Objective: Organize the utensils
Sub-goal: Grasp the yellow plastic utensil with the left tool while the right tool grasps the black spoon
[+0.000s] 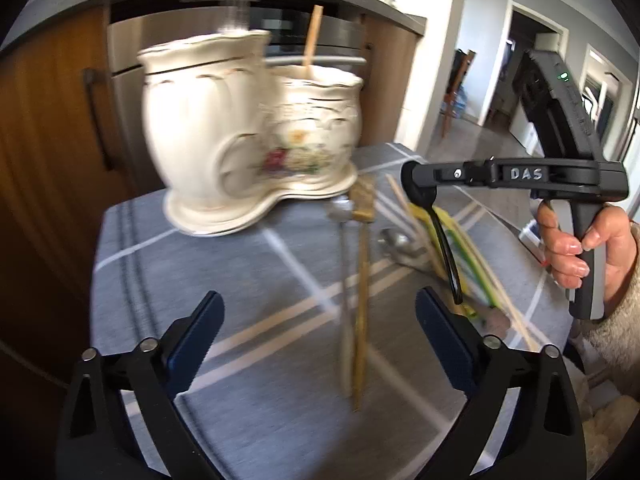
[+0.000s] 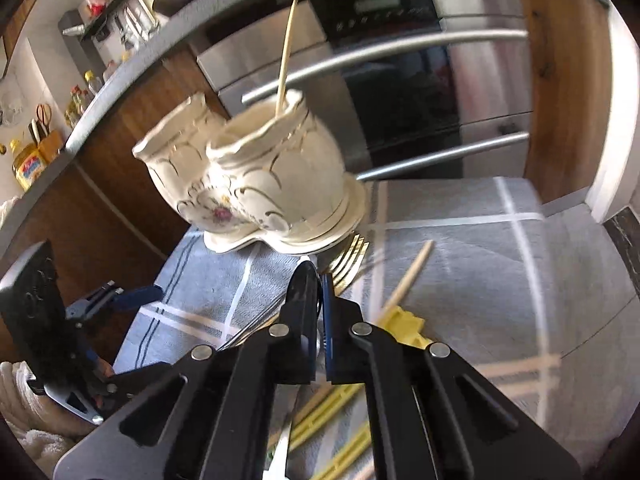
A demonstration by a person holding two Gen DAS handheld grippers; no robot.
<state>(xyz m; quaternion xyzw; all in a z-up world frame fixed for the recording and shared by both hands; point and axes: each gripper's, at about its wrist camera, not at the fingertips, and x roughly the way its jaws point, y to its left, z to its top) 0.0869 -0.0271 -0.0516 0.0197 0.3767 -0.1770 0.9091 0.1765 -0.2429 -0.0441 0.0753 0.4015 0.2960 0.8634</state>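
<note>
A cream ceramic double holder (image 1: 248,128) (image 2: 256,184) with a flower print stands at the far side of the grey striped cloth (image 1: 240,288). One wooden chopstick (image 1: 312,36) (image 2: 286,60) stands in its lower pot. My right gripper (image 1: 414,188) (image 2: 316,300) is shut on a black utensil (image 1: 446,252) (image 2: 304,284), which hangs above the cloth. Under it lie yellow utensils (image 1: 460,248) (image 2: 400,320), a metal spoon (image 1: 400,244) and loose chopsticks (image 2: 408,280). My left gripper (image 1: 320,340) is open, holding nothing, above a gold fork (image 1: 362,280) (image 2: 348,260) and a silver utensil (image 1: 344,280).
A stainless oven (image 2: 440,80) with bar handles and wooden cabinet doors (image 1: 52,140) stand right behind the table. A counter (image 2: 120,68) with bottles runs along the left. A hand (image 1: 572,244) holds the right gripper's grip. A doorway (image 1: 520,60) opens at the far right.
</note>
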